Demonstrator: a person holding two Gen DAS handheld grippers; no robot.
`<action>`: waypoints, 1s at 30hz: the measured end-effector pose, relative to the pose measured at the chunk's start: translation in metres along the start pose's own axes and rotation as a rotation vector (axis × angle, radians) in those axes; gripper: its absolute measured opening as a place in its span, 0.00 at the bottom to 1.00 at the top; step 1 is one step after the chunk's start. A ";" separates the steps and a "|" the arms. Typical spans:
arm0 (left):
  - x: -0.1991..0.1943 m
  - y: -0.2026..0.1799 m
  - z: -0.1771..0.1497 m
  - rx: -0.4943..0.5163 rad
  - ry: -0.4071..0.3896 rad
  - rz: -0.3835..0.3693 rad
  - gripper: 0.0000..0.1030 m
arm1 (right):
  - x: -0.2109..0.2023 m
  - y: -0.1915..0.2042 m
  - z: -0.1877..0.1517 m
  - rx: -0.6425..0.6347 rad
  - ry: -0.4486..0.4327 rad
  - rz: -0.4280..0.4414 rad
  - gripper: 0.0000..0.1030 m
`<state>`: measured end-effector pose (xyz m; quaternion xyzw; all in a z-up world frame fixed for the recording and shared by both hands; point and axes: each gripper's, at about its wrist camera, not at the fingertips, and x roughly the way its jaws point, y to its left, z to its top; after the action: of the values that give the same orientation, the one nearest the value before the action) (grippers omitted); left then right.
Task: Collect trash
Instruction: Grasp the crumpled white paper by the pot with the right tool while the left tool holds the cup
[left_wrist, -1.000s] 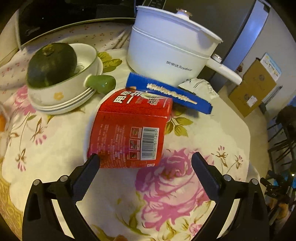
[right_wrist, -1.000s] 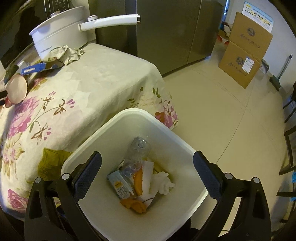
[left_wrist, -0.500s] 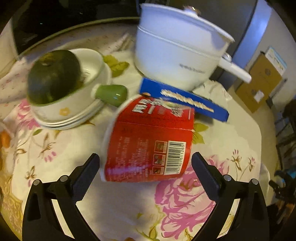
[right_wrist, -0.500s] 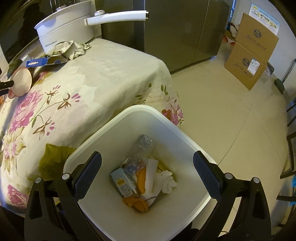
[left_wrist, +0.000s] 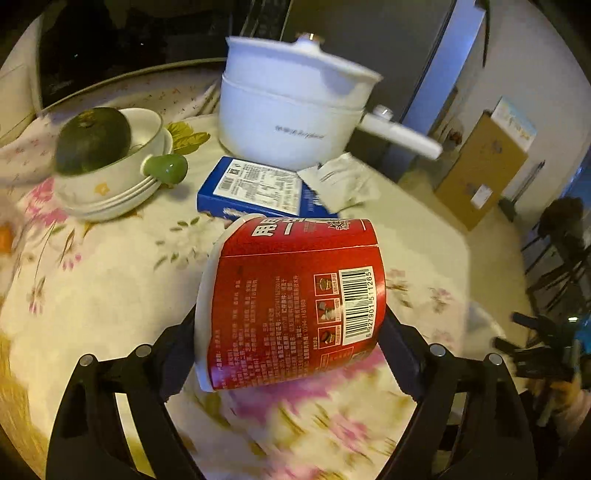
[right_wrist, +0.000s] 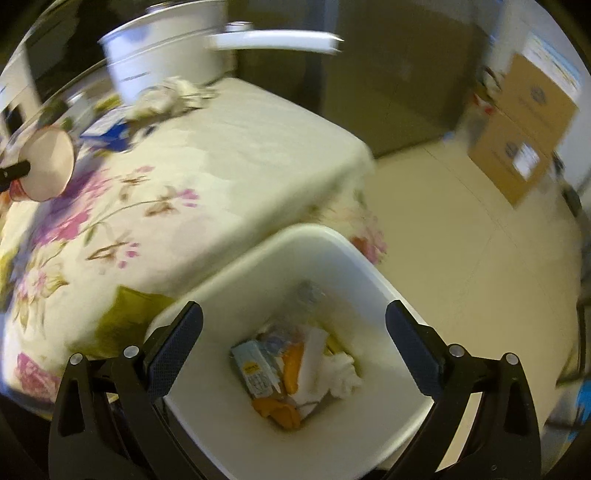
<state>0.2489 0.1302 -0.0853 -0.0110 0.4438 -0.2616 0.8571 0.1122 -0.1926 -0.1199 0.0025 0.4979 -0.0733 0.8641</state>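
1. The left gripper (left_wrist: 290, 332) is closing its jaws on the red noodle cup (left_wrist: 295, 302), which now sits between its pads and is lifted off the tabletop (left_wrist: 110, 295); a second ago it lay untouched ahead of wide jaws.
2. The right gripper (right_wrist: 293, 343) hangs wide open and empty above the white bin (right_wrist: 362, 266) beside the tabletop's corner, as before.
3. Farther back, the blue box (left_wrist: 255, 188) lies by the white pot (left_wrist: 291, 107).
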 end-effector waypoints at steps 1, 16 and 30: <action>-0.013 -0.004 -0.006 -0.027 -0.020 -0.011 0.82 | -0.001 0.012 0.007 -0.047 -0.018 0.010 0.92; -0.105 0.002 -0.050 -0.493 -0.305 -0.112 0.83 | 0.067 0.072 0.152 0.200 -0.056 0.466 0.92; -0.084 0.013 -0.043 -0.492 -0.294 -0.113 0.83 | 0.152 0.067 0.193 0.416 -0.011 0.626 0.77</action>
<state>0.1825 0.1891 -0.0507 -0.2809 0.3637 -0.1892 0.8678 0.3617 -0.1602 -0.1584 0.3297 0.4428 0.0947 0.8284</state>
